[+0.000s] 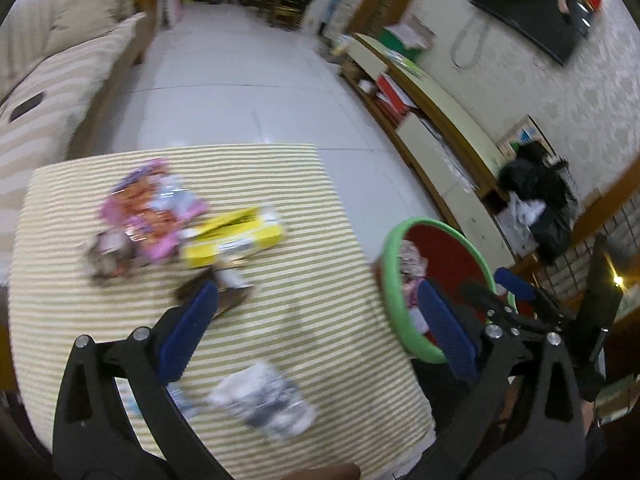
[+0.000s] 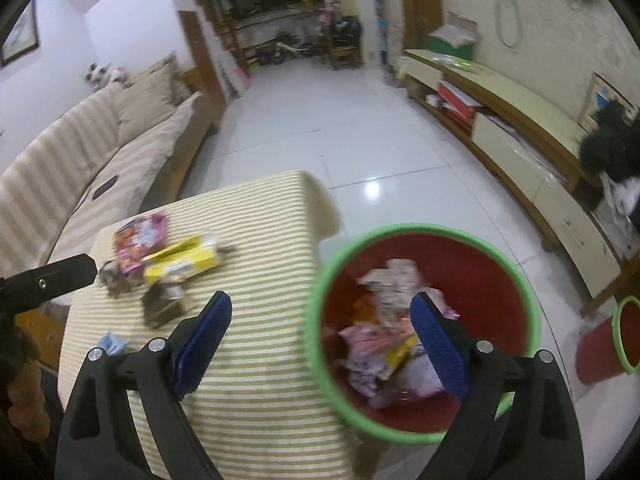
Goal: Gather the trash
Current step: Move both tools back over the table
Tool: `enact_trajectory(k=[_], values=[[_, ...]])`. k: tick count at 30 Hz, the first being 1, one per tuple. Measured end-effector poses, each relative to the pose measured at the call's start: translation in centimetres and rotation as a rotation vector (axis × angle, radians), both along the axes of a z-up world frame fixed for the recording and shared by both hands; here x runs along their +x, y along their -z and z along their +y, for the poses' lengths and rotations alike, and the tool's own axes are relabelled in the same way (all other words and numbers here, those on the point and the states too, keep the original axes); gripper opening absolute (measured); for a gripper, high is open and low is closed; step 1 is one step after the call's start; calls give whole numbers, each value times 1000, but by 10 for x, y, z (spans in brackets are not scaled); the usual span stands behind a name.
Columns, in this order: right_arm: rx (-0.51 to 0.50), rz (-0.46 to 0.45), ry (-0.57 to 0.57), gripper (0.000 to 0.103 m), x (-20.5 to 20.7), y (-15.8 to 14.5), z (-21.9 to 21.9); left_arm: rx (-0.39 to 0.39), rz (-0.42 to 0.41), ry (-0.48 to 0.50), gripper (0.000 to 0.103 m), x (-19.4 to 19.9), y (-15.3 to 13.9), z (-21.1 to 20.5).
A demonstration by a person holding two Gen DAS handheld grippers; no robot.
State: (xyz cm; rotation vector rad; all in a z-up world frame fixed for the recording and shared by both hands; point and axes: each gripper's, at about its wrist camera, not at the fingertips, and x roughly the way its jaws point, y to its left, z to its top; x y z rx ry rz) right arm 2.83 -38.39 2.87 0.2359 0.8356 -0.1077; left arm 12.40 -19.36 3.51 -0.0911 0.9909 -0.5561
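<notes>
Tongs both spread, nothing gripped: left gripper [image 1: 316, 320] over the striped table [image 1: 328, 216] with a crumpled white wrapper [image 1: 264, 400] just under its fingers, right gripper [image 2: 320, 332] straddling table edge and red bin [image 2: 492, 276]. Bin holds trash, sits just right of the table. Farther ahead of the left gripper: brown packet [image 1: 228, 288], yellow box [image 1: 236, 236], pink wrapper [image 1: 152, 208], blurred.

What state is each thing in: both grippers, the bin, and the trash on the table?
Left gripper: open, empty.
Right gripper: open, empty.
Red bin: upright, partly filled.
Yellow box: lying flat.
Pink wrapper: crumpled.
White wrapper: crumpled.
</notes>
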Motion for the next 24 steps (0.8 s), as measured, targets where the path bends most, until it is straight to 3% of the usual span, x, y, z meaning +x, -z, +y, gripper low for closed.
enact_trajectory(k=[13, 24], values=[[-16, -7, -184, 88, 25, -18, 111, -26, -14, -214, 98, -11, -1, 140], [-54, 42, -244, 88, 33, -3, 144, -26, 11, -230, 98, 2, 10, 169]])
